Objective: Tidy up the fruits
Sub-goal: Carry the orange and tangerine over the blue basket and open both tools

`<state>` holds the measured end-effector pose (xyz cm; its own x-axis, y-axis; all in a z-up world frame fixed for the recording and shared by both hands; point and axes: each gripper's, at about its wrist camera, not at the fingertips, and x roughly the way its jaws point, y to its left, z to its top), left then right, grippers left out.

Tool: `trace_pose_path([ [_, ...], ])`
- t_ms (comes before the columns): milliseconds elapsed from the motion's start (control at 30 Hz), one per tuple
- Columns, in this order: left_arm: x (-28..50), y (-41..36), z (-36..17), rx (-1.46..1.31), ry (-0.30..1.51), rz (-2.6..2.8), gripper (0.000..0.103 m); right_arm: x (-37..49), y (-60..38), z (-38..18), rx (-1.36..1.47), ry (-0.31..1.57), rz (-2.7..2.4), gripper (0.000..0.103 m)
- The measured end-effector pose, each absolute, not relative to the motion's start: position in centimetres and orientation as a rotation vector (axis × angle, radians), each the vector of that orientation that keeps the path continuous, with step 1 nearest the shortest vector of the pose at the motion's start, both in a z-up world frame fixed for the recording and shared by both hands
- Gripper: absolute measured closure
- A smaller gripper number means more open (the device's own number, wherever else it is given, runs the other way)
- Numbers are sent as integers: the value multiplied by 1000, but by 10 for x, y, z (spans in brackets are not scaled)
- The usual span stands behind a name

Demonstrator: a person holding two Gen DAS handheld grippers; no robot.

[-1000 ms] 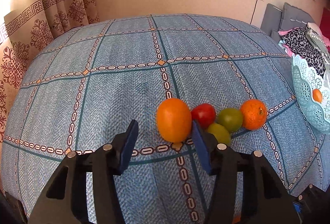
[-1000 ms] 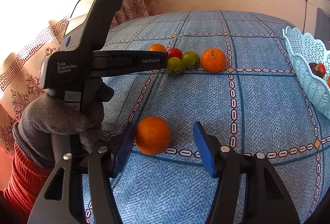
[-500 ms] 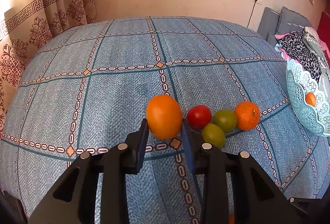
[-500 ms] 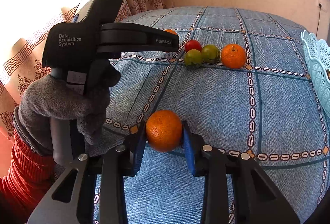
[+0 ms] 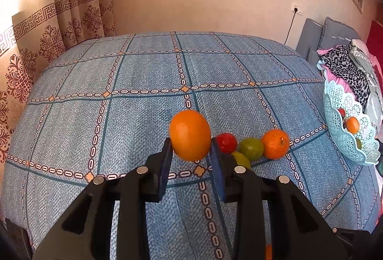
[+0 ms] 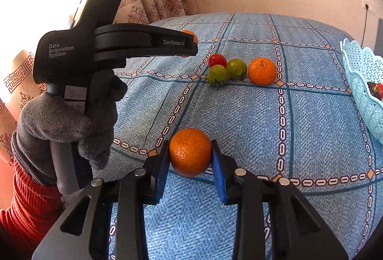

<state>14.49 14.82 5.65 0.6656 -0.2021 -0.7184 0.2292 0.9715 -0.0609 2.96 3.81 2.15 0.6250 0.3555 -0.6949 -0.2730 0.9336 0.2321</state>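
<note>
Two oranges are in my grip at once. My left claw [image 5: 190, 154] is closed around a smooth orange [image 5: 190, 135], its blue pads pressed to either side of the fruit, which sits at the fingertips above the blue checked tablecloth [image 5: 143, 73]. My right claw [image 6: 190, 159] is clamped on a pebbled orange [image 6: 190, 151] in the same way, low over the cloth near a seam of chain-link pattern; I cannot tell whether that fruit rests on the cloth or is just clear of it.

Just to the right of the smooth orange, seen from the left wrist, lies a small cluster on the tabletop: a red tomato [image 5: 226, 142], a green tomato [image 5: 251, 149], a second green tomato [image 5: 242, 159] in front and partly hidden by my claw finger, and a third orange [image 5: 275, 143] touching the group at its right end. The right wrist view shows the same cluster farther back, well apart from the pebbled orange.

A pale blue lattice basket [image 5: 344, 121] stands at the right edge of the tabletop, with at least one small orange fruit and something red inside.

In the right wrist view my left hand [image 6: 64, 121], in a grey glove with a red sleeve [image 6: 31, 202] below, holds the black handle of the left tool.
</note>
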Motion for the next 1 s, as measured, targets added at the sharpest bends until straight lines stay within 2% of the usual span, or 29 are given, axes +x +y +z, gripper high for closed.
trace_pose_path([
  [567,131,127,67,67,763,-289,71,19,-40,81,223,668,200,70],
  [1000,113,95,82,142,718,-340,71,9,-92,101,299,597,81,70],
])
